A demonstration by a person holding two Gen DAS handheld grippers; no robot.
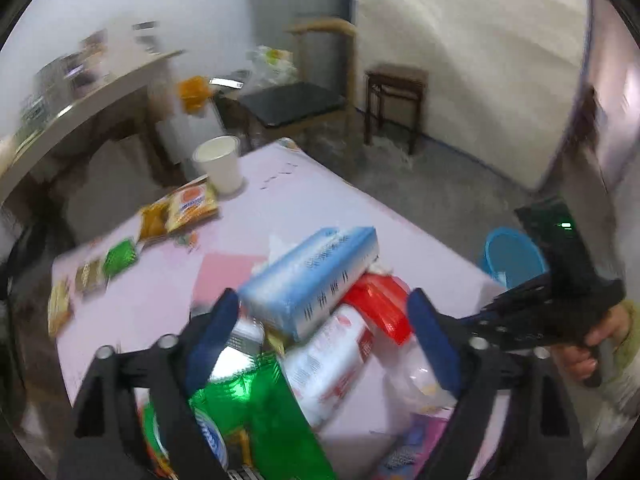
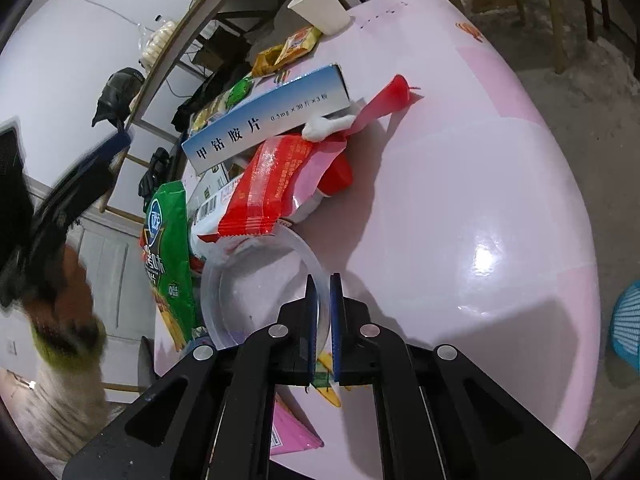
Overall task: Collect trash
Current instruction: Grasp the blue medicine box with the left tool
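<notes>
Trash pile (image 2: 280, 176): right fingers (image 2: 310, 312) pinch the clear plastic lid's (image 2: 256, 300) rim; left fingers (image 1: 216, 328) spread wide.

A blue-and-white medicine box (image 2: 266, 114) lying on the heap of trash carries large Chinese characters reading 甲钴胺片, with the smaller line "0.5mg × 30片 × 3板" printed beside them. The green snack bag (image 2: 170, 248) bears a round blue logo and bold Chinese lettering too distorted to read. A barcode shows on a white packet (image 2: 212, 210); print on the red wrapper (image 2: 276, 184) stays illegible.
</notes>
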